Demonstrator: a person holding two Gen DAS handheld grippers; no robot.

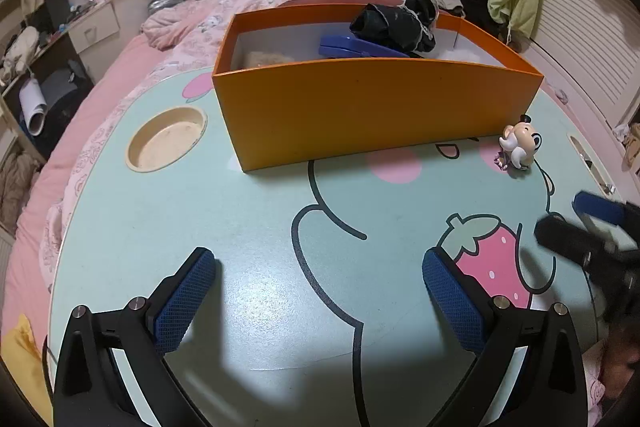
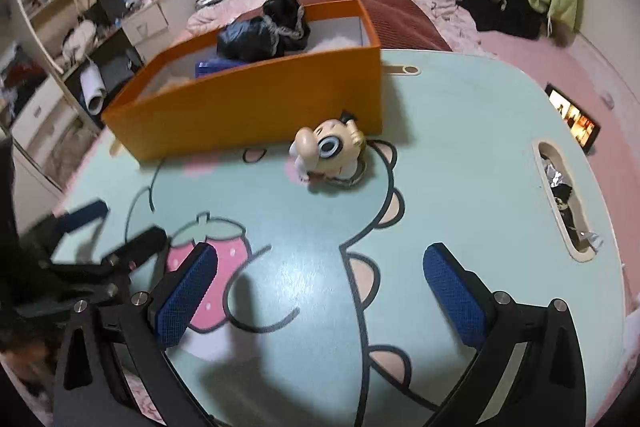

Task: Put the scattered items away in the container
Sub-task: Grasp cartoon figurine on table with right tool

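Both tools spread, empty: left tool (image 1: 319, 301), right tool (image 2: 320, 297). The figurine (image 2: 328, 157) (rounded, slippery-looking) by the worktop's far edge could squirt out sideways.

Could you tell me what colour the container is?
The container is orange outside, seen best from the left wrist.

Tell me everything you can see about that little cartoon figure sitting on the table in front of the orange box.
The figurine is a small glossy toy, plastic by the look, cream and white with a big blue-ringed eye and a tiny black topknot. A metal keyring lies under it. It rests alone on the mint table, just in front of the orange box near its right corner, seemingly not touching it. Neither gripper touches it.
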